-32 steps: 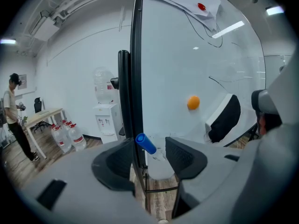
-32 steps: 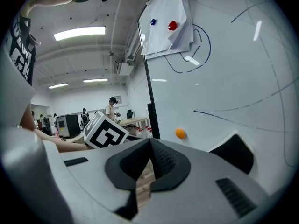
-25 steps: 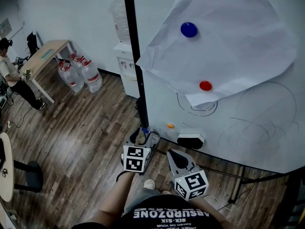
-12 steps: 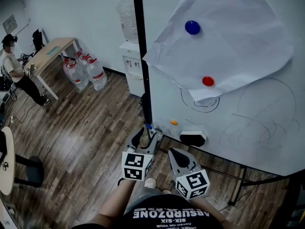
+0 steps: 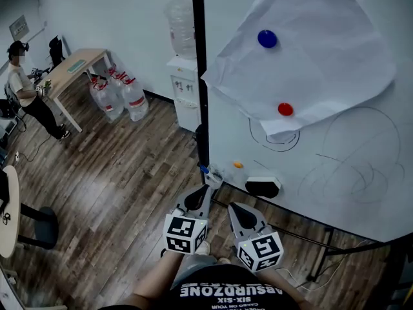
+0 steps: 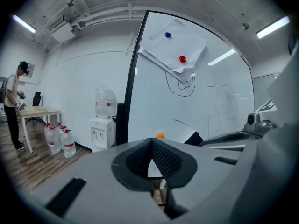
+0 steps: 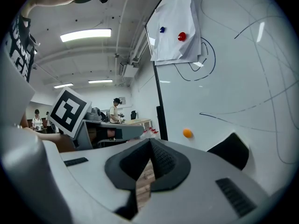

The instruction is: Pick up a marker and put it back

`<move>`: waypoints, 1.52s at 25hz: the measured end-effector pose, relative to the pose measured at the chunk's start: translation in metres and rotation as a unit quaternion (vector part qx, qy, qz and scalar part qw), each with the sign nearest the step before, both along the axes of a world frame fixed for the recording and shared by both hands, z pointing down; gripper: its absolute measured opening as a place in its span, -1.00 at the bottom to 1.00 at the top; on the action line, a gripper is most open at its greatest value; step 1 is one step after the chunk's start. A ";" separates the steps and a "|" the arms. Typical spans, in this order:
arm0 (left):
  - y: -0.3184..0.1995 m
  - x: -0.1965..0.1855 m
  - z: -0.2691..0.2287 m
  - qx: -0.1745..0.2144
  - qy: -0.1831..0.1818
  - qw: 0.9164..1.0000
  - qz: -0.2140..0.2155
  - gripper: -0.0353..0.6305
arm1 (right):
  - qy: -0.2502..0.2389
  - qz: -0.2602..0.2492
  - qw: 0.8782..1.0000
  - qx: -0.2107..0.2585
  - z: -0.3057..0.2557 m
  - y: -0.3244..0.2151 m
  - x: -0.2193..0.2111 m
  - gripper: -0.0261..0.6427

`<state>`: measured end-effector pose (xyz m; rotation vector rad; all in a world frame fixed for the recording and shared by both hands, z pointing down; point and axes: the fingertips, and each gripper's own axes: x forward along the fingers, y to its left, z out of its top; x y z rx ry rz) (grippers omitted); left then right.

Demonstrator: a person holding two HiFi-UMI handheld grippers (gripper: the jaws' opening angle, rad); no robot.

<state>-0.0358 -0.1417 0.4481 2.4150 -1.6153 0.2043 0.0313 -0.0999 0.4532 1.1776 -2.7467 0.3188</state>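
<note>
Head view: we judge the marker (image 5: pixel 208 173) returned at the whiteboard's (image 5: pixel 335 173) lower corner. Our left gripper (image 5: pixel 201 191) fingers have just closed empty, and the right gripper (image 5: pixel 233 206) fingers are together, also empty.

The whiteboard (image 5: pixel 303 148) runs off the head view's top and right edges, and a round surface (image 5: pixel 8 250) is cut by its left edge. The blue-capped marker (image 5: pixel 204 170) at the board's lower corner is too small to tell how it rests.
</note>
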 end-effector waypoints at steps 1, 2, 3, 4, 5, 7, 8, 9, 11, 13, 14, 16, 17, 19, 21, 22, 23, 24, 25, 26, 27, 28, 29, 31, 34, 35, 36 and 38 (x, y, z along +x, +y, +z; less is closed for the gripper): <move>0.002 0.001 0.001 -0.003 0.000 1.000 0.001 -0.87 | 0.000 -0.001 1.000 0.001 -0.001 0.001 -0.001 -0.93; 0.004 0.001 0.002 -0.005 -0.001 1.000 0.001 -0.87 | 0.000 -0.001 1.000 0.002 -0.001 0.001 -0.001 -0.93; 0.005 0.001 0.003 -0.006 -0.002 1.000 0.001 -0.87 | 0.000 -0.002 1.000 0.004 -0.002 0.002 -0.002 -0.93; 0.007 0.002 0.003 -0.006 -0.002 1.000 0.000 -0.87 | 0.000 -0.002 1.000 0.006 -0.002 0.002 -0.002 -0.93; 0.008 0.001 0.004 -0.008 -0.001 1.000 0.001 -0.87 | 0.000 -0.003 1.000 0.007 -0.003 0.003 -0.002 -0.93; 0.011 0.001 0.005 -0.009 0.000 1.000 0.001 -0.87 | 0.000 -0.003 1.000 0.009 -0.004 0.004 -0.003 -0.93; 0.012 0.000 0.005 -0.010 0.001 1.000 0.001 -0.87 | 0.000 -0.004 1.000 0.009 -0.004 0.004 -0.004 -0.93; 0.013 -0.001 0.005 -0.009 0.001 1.000 0.000 -0.87 | 0.000 -0.004 1.000 0.010 -0.005 0.005 -0.005 -0.93; 0.014 -0.002 0.006 -0.007 0.001 1.000 -0.001 -0.87 | 0.000 -0.006 1.000 0.012 -0.006 0.006 -0.006 -0.93; 0.016 -0.003 0.005 -0.005 0.003 1.000 0.000 -0.87 | 0.000 -0.008 1.000 0.012 -0.006 0.007 -0.008 -0.93; 0.017 -0.003 0.005 -0.005 0.003 1.000 0.000 -0.87 | 0.000 -0.009 1.000 0.012 -0.006 0.008 -0.010 -0.93; 0.019 -0.004 0.005 -0.006 0.004 1.000 0.001 -0.87 | 0.003 -0.013 1.000 0.013 -0.006 0.010 -0.013 -0.93; 0.020 -0.005 0.005 -0.005 0.004 1.000 0.000 -0.87 | 0.004 -0.015 1.000 0.013 -0.006 0.011 -0.014 -0.93; 0.021 -0.006 0.003 -0.002 0.006 1.000 -0.001 -0.87 | 0.005 -0.018 1.000 0.013 -0.006 0.012 -0.015 -0.93; 0.022 -0.008 0.002 -0.001 0.007 1.000 -0.003 -0.87 | 0.004 -0.020 1.000 0.013 -0.005 0.013 -0.017 -0.93; 0.022 -0.009 0.003 -0.001 0.008 1.000 -0.003 -0.87 | 0.005 -0.020 1.000 0.012 -0.005 0.014 -0.018 -0.93; 0.023 -0.010 0.003 -0.002 0.008 1.000 -0.004 -0.87 | 0.005 -0.020 1.000 0.011 -0.004 0.014 -0.018 -0.93; 0.024 -0.011 0.004 -0.002 0.009 1.000 -0.004 -0.87 | 0.006 -0.021 1.000 0.011 -0.004 0.015 -0.020 -0.93; 0.025 -0.013 0.004 -0.003 0.009 1.000 -0.005 -0.87 | 0.007 -0.022 1.000 0.010 -0.004 0.016 -0.021 -0.93; 0.026 -0.014 0.004 -0.003 0.010 1.000 -0.006 -0.87 | 0.007 -0.024 1.000 0.010 -0.004 0.017 -0.022 -0.93; 0.027 -0.015 0.004 -0.003 0.010 1.000 -0.007 -0.87 | 0.008 -0.025 1.000 0.010 -0.004 0.018 -0.024 -0.93; 0.028 -0.016 0.004 -0.003 0.010 1.000 -0.007 -0.87 | 0.008 -0.028 1.000 0.009 -0.003 0.019 -0.025 -0.93; 0.029 -0.017 0.004 -0.004 0.011 1.000 -0.008 -0.87 | 0.008 -0.030 0.999 0.009 -0.003 0.020 -0.027 -0.93; 0.030 -0.019 0.005 -0.005 0.011 1.000 -0.009 -0.87 | 0.009 -0.033 0.999 0.008 -0.002 0.022 -0.030 -0.93; 0.032 -0.022 0.005 -0.007 0.012 1.000 -0.011 -0.87 | 0.009 -0.034 0.999 0.007 -0.002 0.023 -0.032 -0.93; 0.033 -0.023 0.005 -0.007 0.012 1.000 -0.011 -0.87 | 0.009 -0.034 0.999 0.007 -0.002 0.024 -0.032 -0.93; 0.033 -0.023 0.005 -0.008 0.012 1.000 -0.011 -0.87 | 0.008 -0.034 0.999 0.007 -0.002 0.024 -0.032 -0.93; 0.034 -0.023 0.004 -0.007 0.013 1.000 -0.010 -0.87 | 0.008 -0.034 0.999 0.007 -0.003 0.025 -0.033 -0.93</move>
